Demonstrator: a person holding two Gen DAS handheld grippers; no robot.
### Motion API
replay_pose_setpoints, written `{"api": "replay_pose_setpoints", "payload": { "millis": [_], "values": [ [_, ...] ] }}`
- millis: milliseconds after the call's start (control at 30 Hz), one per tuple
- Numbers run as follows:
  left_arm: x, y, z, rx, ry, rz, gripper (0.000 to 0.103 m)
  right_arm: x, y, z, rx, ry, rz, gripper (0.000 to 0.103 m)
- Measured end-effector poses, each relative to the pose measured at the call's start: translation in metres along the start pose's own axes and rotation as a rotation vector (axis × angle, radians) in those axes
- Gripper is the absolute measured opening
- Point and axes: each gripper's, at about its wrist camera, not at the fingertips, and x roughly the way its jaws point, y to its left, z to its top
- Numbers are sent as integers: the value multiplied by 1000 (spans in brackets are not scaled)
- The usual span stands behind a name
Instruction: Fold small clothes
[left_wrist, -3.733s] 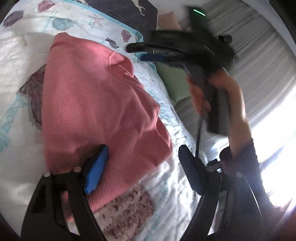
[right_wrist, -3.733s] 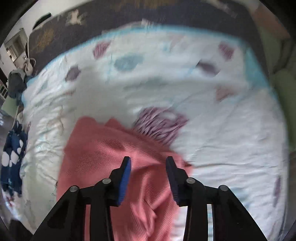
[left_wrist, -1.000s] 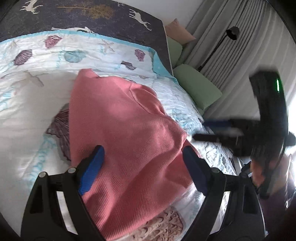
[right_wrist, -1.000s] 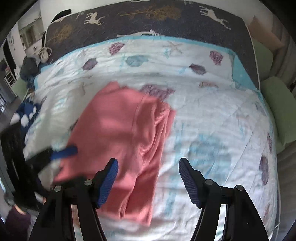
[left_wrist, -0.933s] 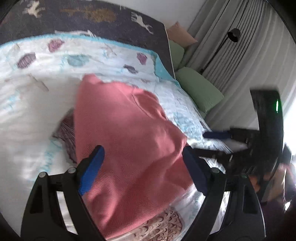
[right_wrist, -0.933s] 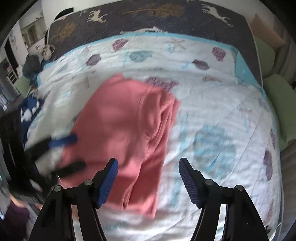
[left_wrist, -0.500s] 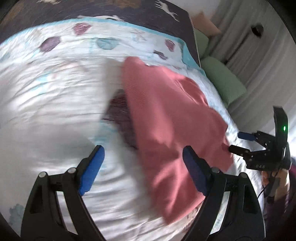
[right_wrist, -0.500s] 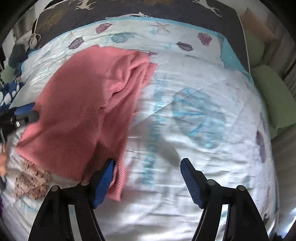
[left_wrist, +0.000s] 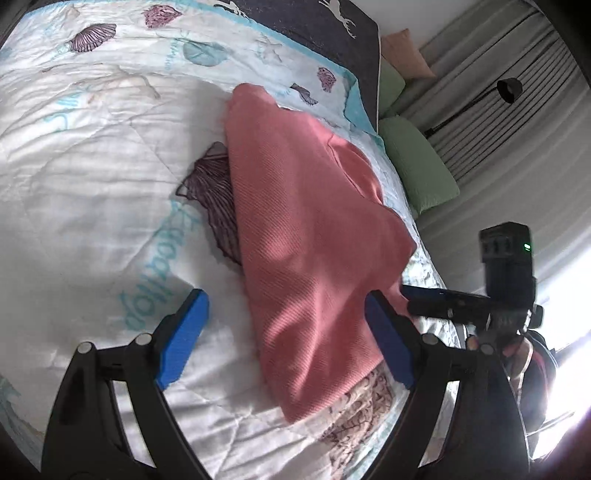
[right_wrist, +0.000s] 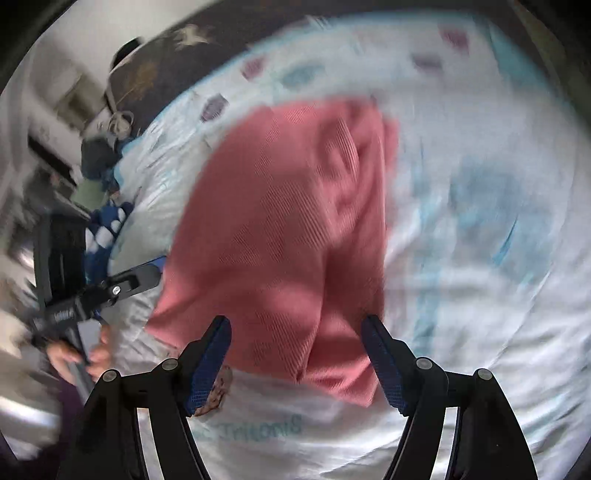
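Observation:
A pink ribbed garment (left_wrist: 306, 236) lies partly folded on the white shell-print quilt (left_wrist: 92, 177). My left gripper (left_wrist: 286, 332) is open, hovering low over the garment's near edge; the pads do not press the cloth. In the same view my right gripper (left_wrist: 410, 295) reaches in side-on at the garment's right corner. The right wrist view is blurred: the pink garment (right_wrist: 288, 221) fills its middle and my right gripper (right_wrist: 297, 354) stands open above the near hem. My left gripper (right_wrist: 159, 267) shows at the garment's left edge, held by a hand (right_wrist: 96, 350).
Green pillows (left_wrist: 417, 173) and a pink pillow (left_wrist: 404, 51) lie beside the bed on the right, with a floor lamp (left_wrist: 509, 90) and grey curtains behind. A dark deer-print blanket (left_wrist: 332, 26) covers the bed head. A blue paw-print cloth (right_wrist: 107, 229) sits off the left side.
Both grippers have come down toward the garment's near edge and rolled. The right wrist view has swung so the garment sits between its fingers. The garment has stayed in place.

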Motion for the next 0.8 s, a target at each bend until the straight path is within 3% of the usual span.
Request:
{"api": "replay_pose_setpoints", "payload": {
  "millis": [67, 133, 167, 200, 300, 400, 467, 533, 600, 667, 700, 733, 800],
  "values": [
    [0, 0, 0, -14, 4, -6, 86, -5, -17, 2, 98, -17, 81, 67],
    [1, -3, 1, -13, 6, -5, 86, -11, -27, 4, 160, -37, 169, 32],
    [0, -3, 0, -11, 7, -5, 86, -14, -30, 6, 177, -32, 221, 26],
    [-1, -4, 0, -10, 8, -6, 86, -16, -30, 6, 172, -30, 227, 26],
    [-3, -5, -2, -5, 10, -7, 86, -12, -20, 8, 103, 21, 69, 29],
    [-2, -6, -2, -4, 11, -7, 86, -3, -24, 12, 113, 29, 98, 32],
    [0, -5, -3, -9, 13, -5, 86, 2, -20, 22, 82, -3, 129, 42],
    [0, -5, -4, -10, 16, -5, 86, 12, -5, 28, 14, 14, 54, 55],
    [-2, -4, -4, -6, 18, -6, 86, 25, 12, 29, -25, 58, 12, 57],
    [-3, -3, -5, -9, 15, -7, 86, 25, 19, 27, -47, 45, 1, 45],
    [-4, -2, -6, -13, 15, -8, 86, 24, 20, 25, -43, 46, -4, 22],
    [-4, -2, -6, -16, 15, -10, 86, 22, 19, 23, -27, 36, -7, 14],
    [-6, -3, -7, -20, 15, -13, 86, 15, 13, 21, 5, 9, 21, 9]
  ]
}}
